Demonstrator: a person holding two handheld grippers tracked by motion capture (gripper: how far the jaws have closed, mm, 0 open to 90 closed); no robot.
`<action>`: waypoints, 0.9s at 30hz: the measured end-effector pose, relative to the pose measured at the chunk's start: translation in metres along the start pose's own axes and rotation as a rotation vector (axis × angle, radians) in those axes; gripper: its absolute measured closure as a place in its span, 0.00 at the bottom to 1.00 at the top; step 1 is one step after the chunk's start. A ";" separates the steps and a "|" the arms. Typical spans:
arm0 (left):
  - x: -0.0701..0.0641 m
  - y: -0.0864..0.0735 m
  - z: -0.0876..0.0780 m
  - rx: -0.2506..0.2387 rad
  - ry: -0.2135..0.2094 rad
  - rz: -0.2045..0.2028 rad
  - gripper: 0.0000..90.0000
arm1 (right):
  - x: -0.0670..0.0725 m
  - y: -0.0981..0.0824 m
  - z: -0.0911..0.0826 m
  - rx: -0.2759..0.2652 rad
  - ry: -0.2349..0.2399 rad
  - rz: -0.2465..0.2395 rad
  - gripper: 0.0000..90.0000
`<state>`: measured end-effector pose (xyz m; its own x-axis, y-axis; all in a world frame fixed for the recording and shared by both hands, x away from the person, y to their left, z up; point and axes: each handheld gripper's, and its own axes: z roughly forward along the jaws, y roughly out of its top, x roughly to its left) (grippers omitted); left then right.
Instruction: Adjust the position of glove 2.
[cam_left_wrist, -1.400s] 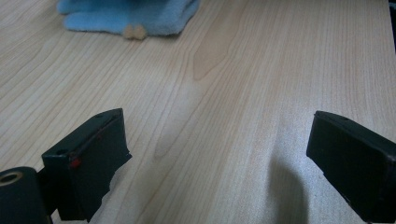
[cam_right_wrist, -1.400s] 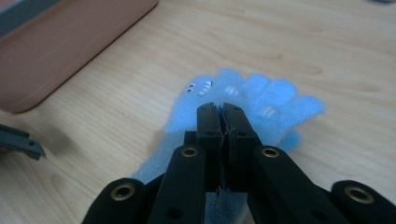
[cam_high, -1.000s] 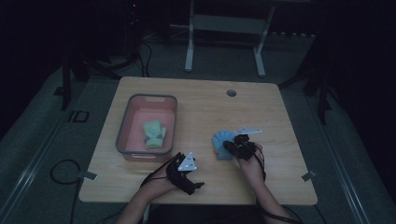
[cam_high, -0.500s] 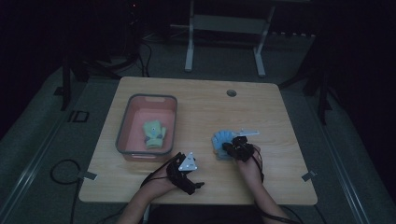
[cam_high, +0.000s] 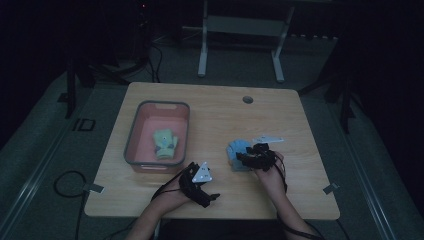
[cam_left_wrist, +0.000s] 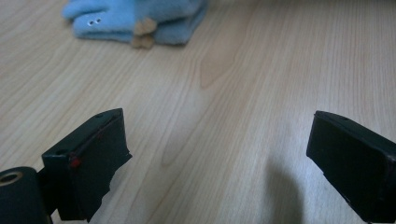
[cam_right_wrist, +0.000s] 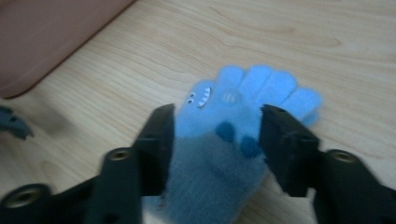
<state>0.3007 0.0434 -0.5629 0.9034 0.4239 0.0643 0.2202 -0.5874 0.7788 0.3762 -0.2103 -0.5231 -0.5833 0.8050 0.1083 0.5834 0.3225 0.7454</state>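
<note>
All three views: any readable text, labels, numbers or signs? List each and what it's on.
"ID": pale marking on the floor left of the table, dim, reading uncertain.
Blue glove: a face design with eyes and teeth, no lettering.
Green glove in the pink bin: too small to tell.
No other text is legible.

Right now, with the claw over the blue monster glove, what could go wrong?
The right gripper has just been opening, its jaws either side of the blue glove, so a lift now would likely leave it on the table. The fleece may also snag on a jaw and drag. The left gripper rests open nearby, so a swing toward the pink bin holding the green glove might bump it.
</note>
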 end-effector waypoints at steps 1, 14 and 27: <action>0.000 0.001 0.000 0.004 0.010 0.001 0.06 | -0.001 0.001 -0.003 -0.010 0.000 -0.001 0.40; -0.004 0.016 -0.003 0.015 0.077 -0.053 0.06 | -0.026 -0.006 -0.023 -0.045 0.144 -0.060 0.17; -0.005 0.025 -0.007 -0.036 0.080 -0.028 0.07 | -0.040 -0.008 -0.034 0.015 0.195 -0.086 0.12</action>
<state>0.2993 0.0312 -0.5393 0.8646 0.4943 0.0902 0.2305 -0.5498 0.8029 0.3756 -0.2622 -0.5111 -0.7288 0.6631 0.1708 0.5343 0.3949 0.7474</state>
